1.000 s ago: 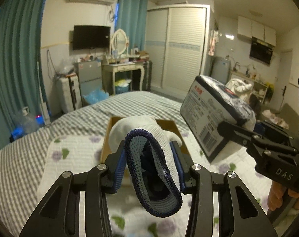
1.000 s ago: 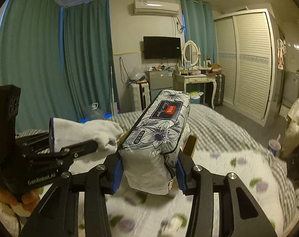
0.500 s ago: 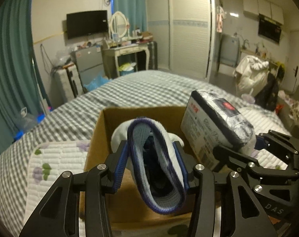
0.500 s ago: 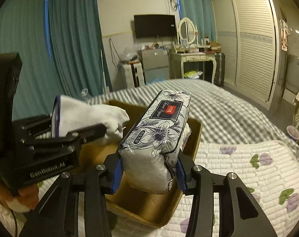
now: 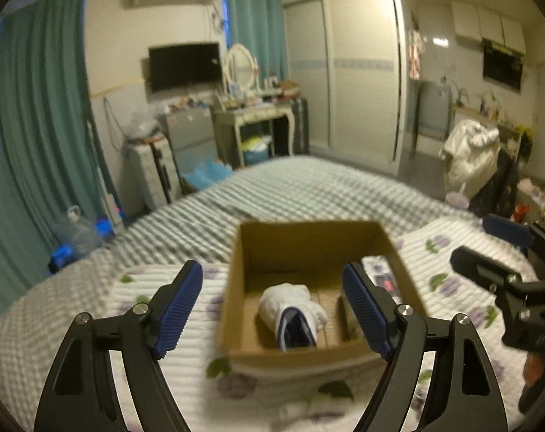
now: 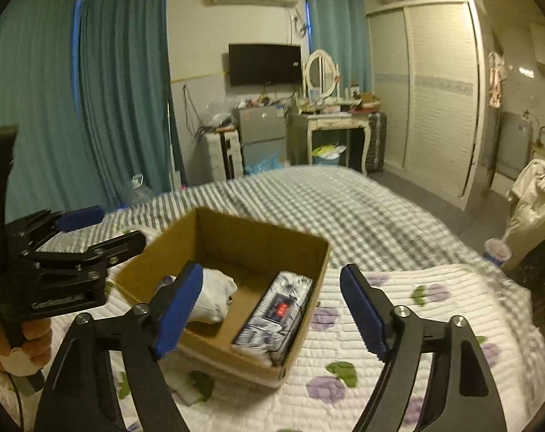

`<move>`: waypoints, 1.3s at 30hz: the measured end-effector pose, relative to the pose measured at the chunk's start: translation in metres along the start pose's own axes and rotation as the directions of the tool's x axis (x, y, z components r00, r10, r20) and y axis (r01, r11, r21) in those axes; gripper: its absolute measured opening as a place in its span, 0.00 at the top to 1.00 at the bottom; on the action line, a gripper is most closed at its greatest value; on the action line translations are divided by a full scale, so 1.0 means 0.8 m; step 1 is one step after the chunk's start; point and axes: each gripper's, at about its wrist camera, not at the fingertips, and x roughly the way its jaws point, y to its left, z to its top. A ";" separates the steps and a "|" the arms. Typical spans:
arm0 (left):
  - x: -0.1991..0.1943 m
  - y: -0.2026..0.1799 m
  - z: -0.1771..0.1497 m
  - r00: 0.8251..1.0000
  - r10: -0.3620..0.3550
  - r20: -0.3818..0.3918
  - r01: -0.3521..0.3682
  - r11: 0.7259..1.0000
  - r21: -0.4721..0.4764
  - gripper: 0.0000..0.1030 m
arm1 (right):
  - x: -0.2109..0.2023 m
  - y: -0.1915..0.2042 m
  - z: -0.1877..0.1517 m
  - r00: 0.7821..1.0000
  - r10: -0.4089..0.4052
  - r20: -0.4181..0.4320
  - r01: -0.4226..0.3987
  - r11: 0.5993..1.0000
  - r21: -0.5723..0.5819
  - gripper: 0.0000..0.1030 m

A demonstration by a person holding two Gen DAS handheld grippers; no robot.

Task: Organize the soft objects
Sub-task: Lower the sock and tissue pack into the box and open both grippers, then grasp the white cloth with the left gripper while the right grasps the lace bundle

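An open cardboard box point(image 5: 236, 288) point(image 6: 308, 280) sits on the bed's quilted floral mat. A rolled white towel with a dark blue edge point(image 5: 294, 315) point(image 6: 213, 298) lies in the box's left part. A floral-printed tissue pack point(image 6: 276, 311) point(image 5: 382, 279) lies along its right side. My left gripper point(image 5: 272, 306) is open and empty, above and in front of the box. My right gripper point(image 6: 270, 311) is open and empty above the box's near right corner. Each gripper shows in the other's view, the left point(image 6: 81, 230) and the right point(image 5: 488, 248).
The bed has a grey checked cover point(image 5: 290, 187) beyond the white floral mat point(image 6: 416, 324). Teal curtains, a small fridge, a dressing table point(image 6: 333, 122) and wardrobe doors stand behind. Clothes hang at the right point(image 5: 466, 154).
Both grippers have opened and let go: the towel and the tissue pack now lie in the box. Both grippers have pulled back and up from the box.
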 end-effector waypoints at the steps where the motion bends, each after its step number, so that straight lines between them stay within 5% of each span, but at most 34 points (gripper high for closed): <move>1: -0.024 0.002 0.001 1.000 0.000 0.019 0.000 1.000 -0.003 0.15 | -0.015 0.003 0.006 1.000 -0.011 0.008 0.012 1.000 -0.004 0.21; 7: -0.150 0.004 -0.012 0.993 0.020 0.116 -0.024 0.999 0.034 0.06 | -0.140 0.035 0.030 0.995 -0.082 0.057 0.082 0.997 0.006 0.07; 15: -0.205 0.027 -0.086 0.996 0.060 0.071 -0.060 0.998 0.001 0.06 | -0.219 0.103 -0.031 0.997 -0.069 0.042 0.071 0.996 -0.060 0.00; 24: -0.187 0.039 -0.191 0.994 0.105 -0.016 -0.105 0.994 -0.006 0.06 | -0.171 0.160 -0.168 0.994 0.013 -0.112 -0.022 0.997 -0.074 0.00; 34: -0.134 0.053 -0.271 0.983 0.071 -0.168 -0.078 0.996 -0.032 0.06 | -0.072 0.196 -0.283 0.935 0.060 -0.350 -0.116 0.983 -0.143 0.02; 37: -0.119 0.050 -0.285 0.975 0.038 -0.219 -0.047 0.998 -0.036 0.06 | -0.054 0.198 -0.294 0.918 0.084 -0.388 -0.140 0.983 -0.120 0.16; 39: -0.111 0.049 -0.290 0.969 0.043 -0.244 -0.053 0.998 -0.035 0.07 | -0.047 0.195 -0.298 0.909 0.093 -0.406 -0.148 0.983 -0.107 0.35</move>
